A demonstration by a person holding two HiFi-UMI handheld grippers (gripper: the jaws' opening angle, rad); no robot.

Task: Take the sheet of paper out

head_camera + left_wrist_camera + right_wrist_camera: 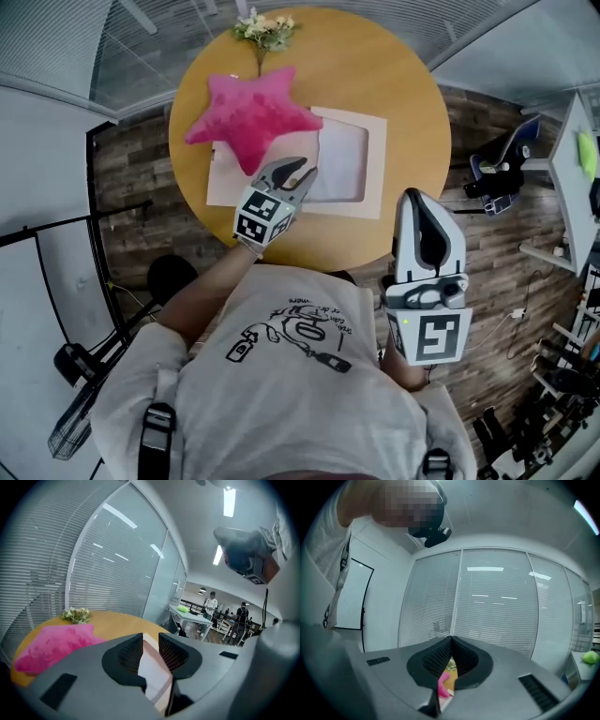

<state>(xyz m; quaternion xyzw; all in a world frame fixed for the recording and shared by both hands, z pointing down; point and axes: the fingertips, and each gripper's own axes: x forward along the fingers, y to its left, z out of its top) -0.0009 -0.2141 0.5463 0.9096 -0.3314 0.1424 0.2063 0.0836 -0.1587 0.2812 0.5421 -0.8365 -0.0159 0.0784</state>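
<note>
A pale sheet of paper (pixel 352 159) with a whiter rectangle in its middle lies flat on the round wooden table (pixel 403 84). A pink star-shaped pillow (pixel 253 112) rests on the sheet's left part and hides it there. My left gripper (pixel 295 173) hovers over the sheet's near edge, just right of the pillow, its jaws apart with nothing pressed between them. In the left gripper view the paper (pixel 151 667) shows through the gap of the left gripper (pixel 150 641), and the pillow (pixel 51 641) lies to the left. My right gripper (pixel 419 199) is held back near my body, shut and empty.
A small bunch of flowers (pixel 265 28) lies at the table's far edge. A chair (pixel 497 169) and a white desk (pixel 577 159) stand to the right on the wooden floor. Glass walls with blinds ring the far side. People (pixel 211 604) stand far off.
</note>
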